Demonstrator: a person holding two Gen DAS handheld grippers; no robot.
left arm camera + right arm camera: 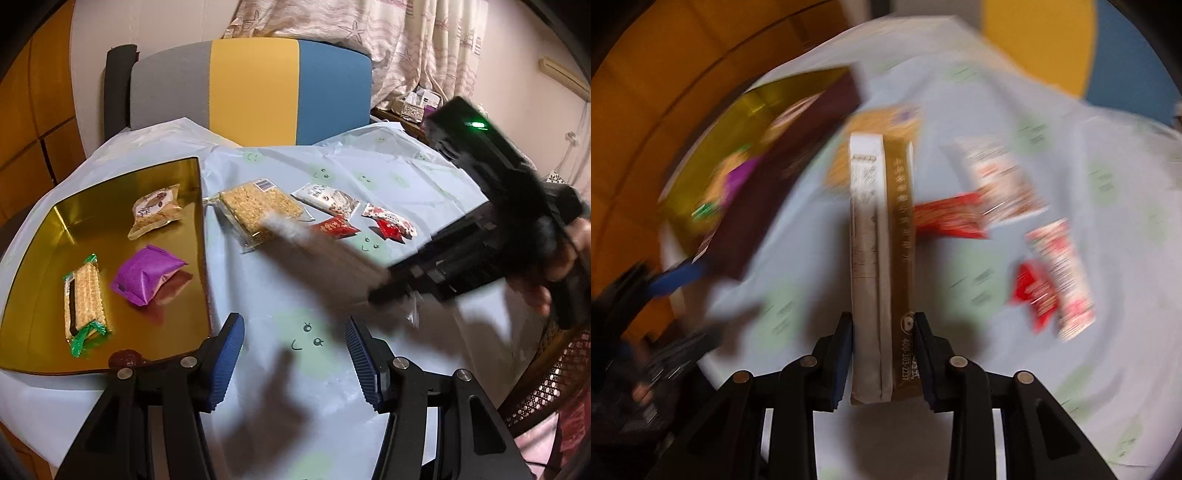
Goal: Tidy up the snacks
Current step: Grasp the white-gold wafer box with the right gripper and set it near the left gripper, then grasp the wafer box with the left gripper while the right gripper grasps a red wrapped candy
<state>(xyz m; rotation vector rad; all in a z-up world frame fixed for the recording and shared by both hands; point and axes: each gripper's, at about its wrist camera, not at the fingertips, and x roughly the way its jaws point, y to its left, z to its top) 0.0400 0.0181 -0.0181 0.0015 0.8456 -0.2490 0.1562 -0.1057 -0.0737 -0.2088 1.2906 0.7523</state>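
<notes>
Gripping a long, flat brown-and-white snack packet [882,266] between its pads, my right gripper [882,354] is pinching it near one end, so its long axis is running straight up the middle of the right wrist view. My left gripper [295,365] is hanging spread and empty at the bottom of its frame. I am judging the shiny gold tray [92,218], at the left there and already holding three wrapped snacks, as the target: it is lying up and left of the packet, nearer my left hand, blurred.
</notes>
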